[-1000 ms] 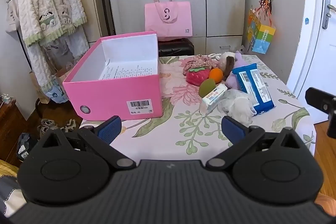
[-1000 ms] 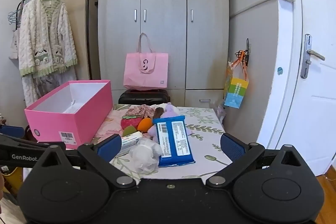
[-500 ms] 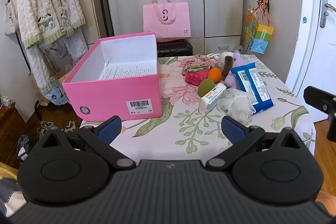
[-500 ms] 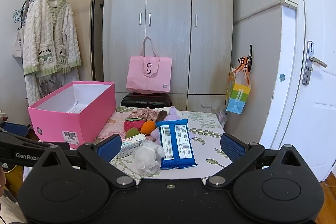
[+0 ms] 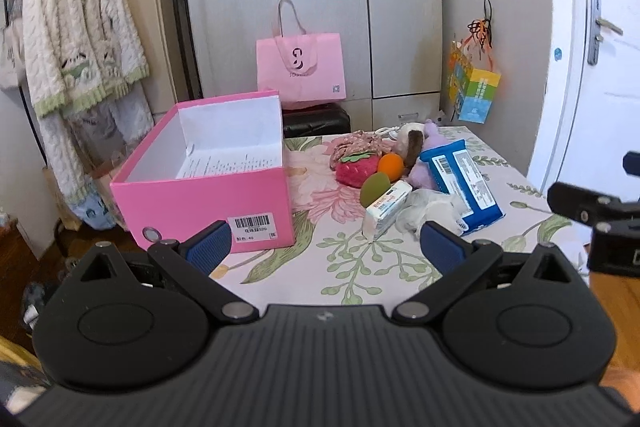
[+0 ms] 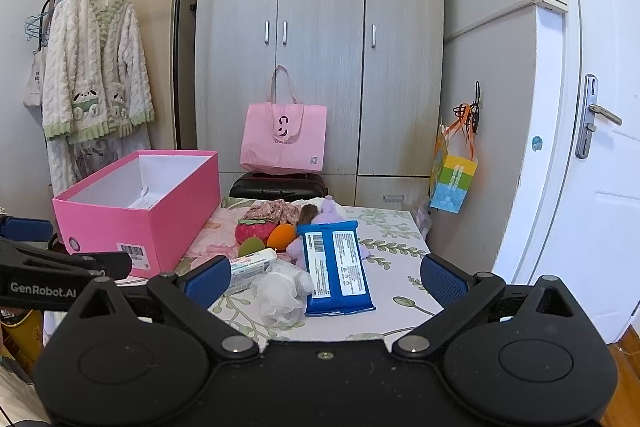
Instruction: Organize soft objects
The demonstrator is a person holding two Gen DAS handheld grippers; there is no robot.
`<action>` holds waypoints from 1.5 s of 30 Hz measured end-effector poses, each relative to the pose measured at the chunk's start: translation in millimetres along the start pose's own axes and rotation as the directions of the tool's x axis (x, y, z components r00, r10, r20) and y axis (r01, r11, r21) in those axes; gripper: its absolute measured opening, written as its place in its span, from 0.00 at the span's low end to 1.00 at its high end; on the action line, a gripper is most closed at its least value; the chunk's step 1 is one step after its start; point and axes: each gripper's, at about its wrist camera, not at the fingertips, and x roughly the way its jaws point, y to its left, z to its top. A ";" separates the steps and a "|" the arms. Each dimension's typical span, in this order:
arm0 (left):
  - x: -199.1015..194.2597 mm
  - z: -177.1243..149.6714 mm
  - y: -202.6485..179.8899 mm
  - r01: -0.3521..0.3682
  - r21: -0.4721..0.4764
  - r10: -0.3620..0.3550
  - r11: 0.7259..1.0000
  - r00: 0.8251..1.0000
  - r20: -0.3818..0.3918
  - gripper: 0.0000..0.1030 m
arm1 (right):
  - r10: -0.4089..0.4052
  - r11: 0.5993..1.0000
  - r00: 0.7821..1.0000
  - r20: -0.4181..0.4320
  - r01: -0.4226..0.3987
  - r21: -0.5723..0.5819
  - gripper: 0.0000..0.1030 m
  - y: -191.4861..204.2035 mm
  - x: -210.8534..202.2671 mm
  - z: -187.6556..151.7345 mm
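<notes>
Nearest of all, low in each frame, both tools hang short of the table: the left gripper point(image 5: 325, 241) has its blue pads spread wide with nothing between them, and the right gripper point(image 6: 323, 277) is just as wide open and just as empty, touching nothing. The first thing past them, in the lower middle of the right view, is the crumpled white soft bundle point(image 6: 282, 289) lying at the near edge of the flowered table point(image 6: 394, 259), touching the blue wipes pack point(image 6: 335, 263) on its right and the small white carton point(image 6: 250, 267) on its left. Behind those sit the green sponge point(image 6: 250, 247), the orange sponge point(image 6: 282, 235), the strawberry plush point(image 6: 255, 229) and the purple plush point(image 6: 330, 209), all heaped close together (no gaps to speak of). To the left of centre stands the open pink box point(image 6: 132, 223), which I take to be where the soft things go; nothing soft is in it yet, only a printed sheet. I'd say the step in hand is the approach to a first pick, and the white bundle is the easy one: come down over its middle, close gently enough to gather it without dragging the wipes pack along, then carry it left over the box wall
</notes>
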 end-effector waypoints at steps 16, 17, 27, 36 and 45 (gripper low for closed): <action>5.0 -10.0 7.4 0.015 -0.061 -0.013 0.998 1.000 0.024 1.00 | -0.010 0.999 0.998 -0.069 0.013 0.042 0.99 -5.7 7.1 -5.8; 6.3 -10.3 7.5 0.017 -0.061 -0.016 0.998 1.000 0.021 1.00 | -0.009 0.999 0.998 -0.070 0.012 0.042 0.99 -5.9 7.4 -5.9; 8.8 -12.5 4.8 0.025 -0.048 -0.025 0.999 1.000 0.014 1.00 | -0.010 0.999 0.996 -0.083 0.012 0.029 0.99 -5.5 9.6 -6.1; 11.9 -12.8 9.1 0.051 -0.086 -0.050 0.995 0.999 0.007 1.00 | -0.001 1.000 0.996 -0.086 0.003 0.018 0.99 -6.4 10.7 -5.2; 17.5 9.6 23.9 0.150 -0.121 -0.141 0.981 0.987 0.082 0.99 | 0.162 0.982 0.985 -0.054 -0.167 -0.093 0.99 -6.7 21.0 1.6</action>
